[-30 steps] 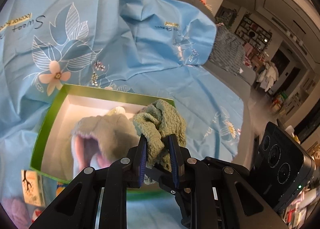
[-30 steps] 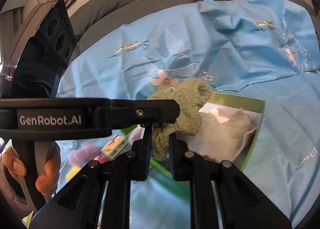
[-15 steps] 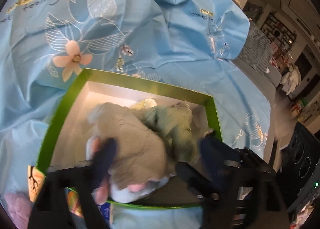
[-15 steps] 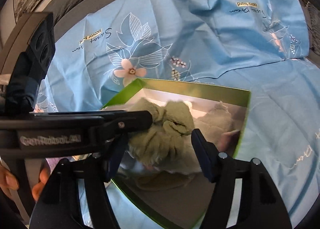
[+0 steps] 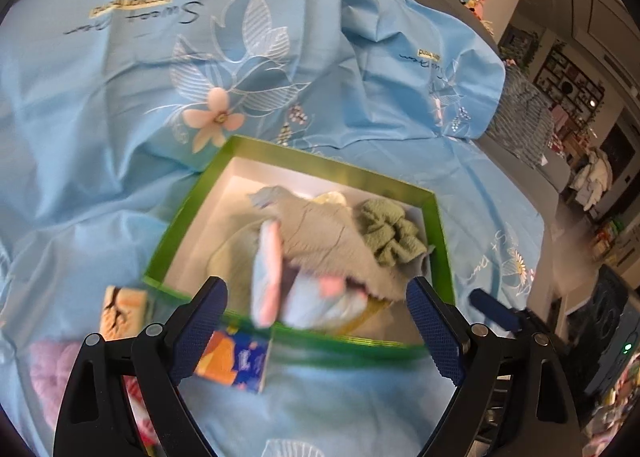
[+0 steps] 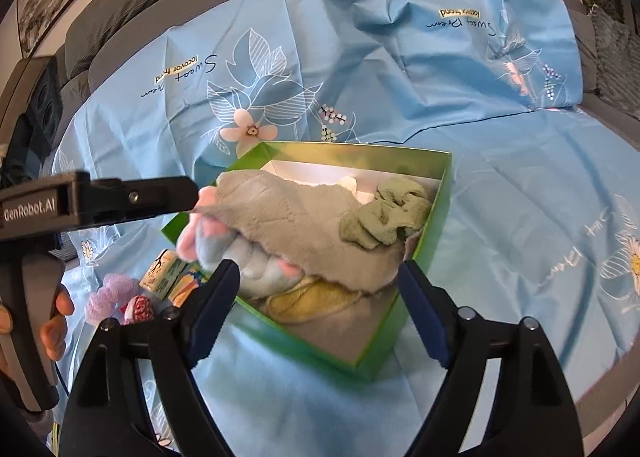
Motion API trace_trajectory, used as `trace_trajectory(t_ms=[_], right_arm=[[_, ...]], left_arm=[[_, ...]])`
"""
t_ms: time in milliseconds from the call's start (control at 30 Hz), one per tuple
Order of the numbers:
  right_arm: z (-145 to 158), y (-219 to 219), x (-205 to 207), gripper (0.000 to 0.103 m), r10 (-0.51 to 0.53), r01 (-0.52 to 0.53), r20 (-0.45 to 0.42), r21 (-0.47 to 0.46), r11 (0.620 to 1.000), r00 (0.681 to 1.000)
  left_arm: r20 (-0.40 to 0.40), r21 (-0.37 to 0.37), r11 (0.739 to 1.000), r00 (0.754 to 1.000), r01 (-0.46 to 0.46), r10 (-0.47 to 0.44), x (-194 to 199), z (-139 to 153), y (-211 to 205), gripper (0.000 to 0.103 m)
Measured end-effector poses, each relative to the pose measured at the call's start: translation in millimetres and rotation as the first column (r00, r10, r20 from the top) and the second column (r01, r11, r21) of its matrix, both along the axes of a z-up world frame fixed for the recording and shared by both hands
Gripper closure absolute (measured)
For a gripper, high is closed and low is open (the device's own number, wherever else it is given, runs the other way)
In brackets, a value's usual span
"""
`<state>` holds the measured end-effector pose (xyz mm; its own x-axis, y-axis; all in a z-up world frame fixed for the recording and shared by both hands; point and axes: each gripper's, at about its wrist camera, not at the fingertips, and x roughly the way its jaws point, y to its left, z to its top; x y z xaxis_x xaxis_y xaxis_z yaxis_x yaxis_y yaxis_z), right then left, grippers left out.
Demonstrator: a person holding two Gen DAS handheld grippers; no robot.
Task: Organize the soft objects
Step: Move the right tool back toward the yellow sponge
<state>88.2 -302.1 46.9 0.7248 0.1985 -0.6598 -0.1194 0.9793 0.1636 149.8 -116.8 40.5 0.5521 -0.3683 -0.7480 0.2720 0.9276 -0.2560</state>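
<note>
Both grippers, left (image 5: 316,331) & right (image 6: 318,307), have just spread their jaws, nothing between them; the green sock (image 6: 386,215) lies in the far corner of the box (image 6: 438,209). We should back off w/o snagging the grey cloth (image 6: 304,221), then fetch the purple knit (image 6: 110,295).

Each camera sits on its own gripper and looks forward and downward along the two fingers, which frame the lower edge of the view. The left wrist view faces the green box (image 5: 436,217) at close range from its near side. The right wrist view faces the same box (image 6: 438,201) from one corner, equally close. Both views share the box, its cloths and the blue sheet (image 5: 120,117) (image 6: 500,197) beneath. The right wrist view also shows the left gripper (image 6: 120,197) at its left edge.
</note>
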Motion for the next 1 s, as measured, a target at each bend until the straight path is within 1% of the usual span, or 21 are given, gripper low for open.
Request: trace_trajectory(t_ms=[33,100,200,300,367,400,467,733,1000], right_arm=[[2,2,-3,0.014,-0.004,0.004,0.0,-0.009,1.0,1.0],[6,5,-11,0.007,-0.011,0.011,0.009,-0.025,1.0,1.0],[13,14,-22,0.007,0.003,-0.002,0.023,-0.034,0.999,1.0],[18,23,-33,0.006,0.012,-0.01,0.03,-0.061,0.998,0.999],[22,28,-40,0.005,0.016,-0.014,0.035,-0.08,0.997,0.999],[24,31,-44,0.004,0.017,-0.014,0.041,-0.086,0.996,0.999],[28,33,-51,0.003,0.017,-0.012,0.049,-0.093,0.996,0.999],[39,52,-78,0.002,0.034,-0.026,0.064,-0.125,0.992,0.997],[39,78,-94,0.002,0.067,-0.058,0.064,-0.146,0.988,0.996]], left_arm=[[-0.005,0.004,1.0,1.0,-0.002,0.002,-4,0,3,0.012],[-0.012,0.011,1.0,1.0,-0.009,0.009,-13,-1,7,0.012],[-0.007,0.017,1.0,1.0,-0.017,0.017,-27,-2,14,0.012],[-0.008,0.012,1.0,1.0,-0.024,0.024,-42,-3,22,0.011],[-0.005,0.008,1.0,1.0,-0.029,0.029,-51,-3,27,0.009],[-0.003,0.004,0.999,0.999,-0.032,0.032,-55,-2,29,0.007],[0.008,-0.008,0.999,0.999,-0.04,0.04,-64,0,35,0.005],[0.044,-0.043,0.997,0.997,-0.062,0.064,-99,6,60,0.005],[0.028,-0.106,0.99,0.994,-0.098,0.101,-122,1,93,0.004]])
